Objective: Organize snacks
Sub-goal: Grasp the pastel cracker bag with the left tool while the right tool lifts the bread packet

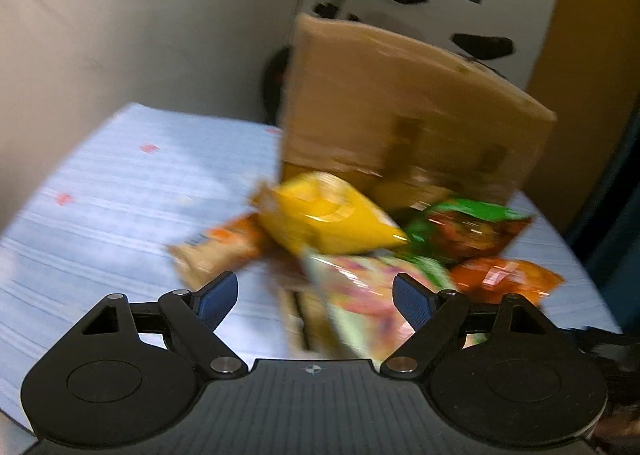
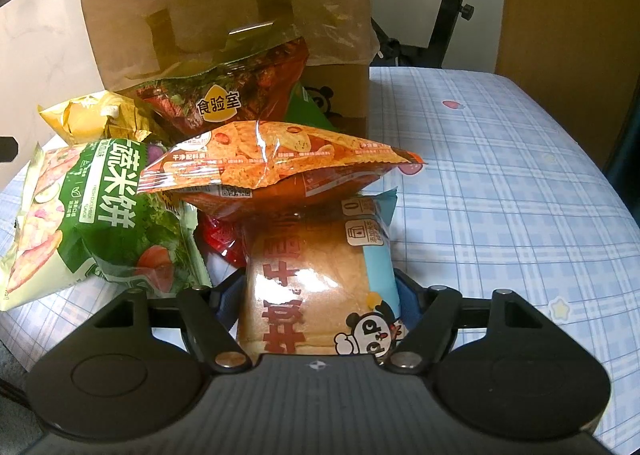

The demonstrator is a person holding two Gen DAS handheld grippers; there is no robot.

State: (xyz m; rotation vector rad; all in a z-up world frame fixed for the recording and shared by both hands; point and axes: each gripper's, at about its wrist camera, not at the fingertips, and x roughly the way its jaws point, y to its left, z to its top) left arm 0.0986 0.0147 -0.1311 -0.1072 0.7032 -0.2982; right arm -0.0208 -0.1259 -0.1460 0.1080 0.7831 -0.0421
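Two tools: right tool (image 2: 316, 295) clamps bread pack (image 2: 320, 287); left tool (image 1: 316, 295) apart, empty.

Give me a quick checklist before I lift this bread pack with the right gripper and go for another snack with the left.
1. Right gripper closed on bread pack: ok.
2. Bread pack free to lift: not ok, orange chip bag lies across its far end.
3. Left gripper open: ok.
4. Pale green bag between left pads, not gripped: ok.
5. Cardboard box has room: cannot tell.
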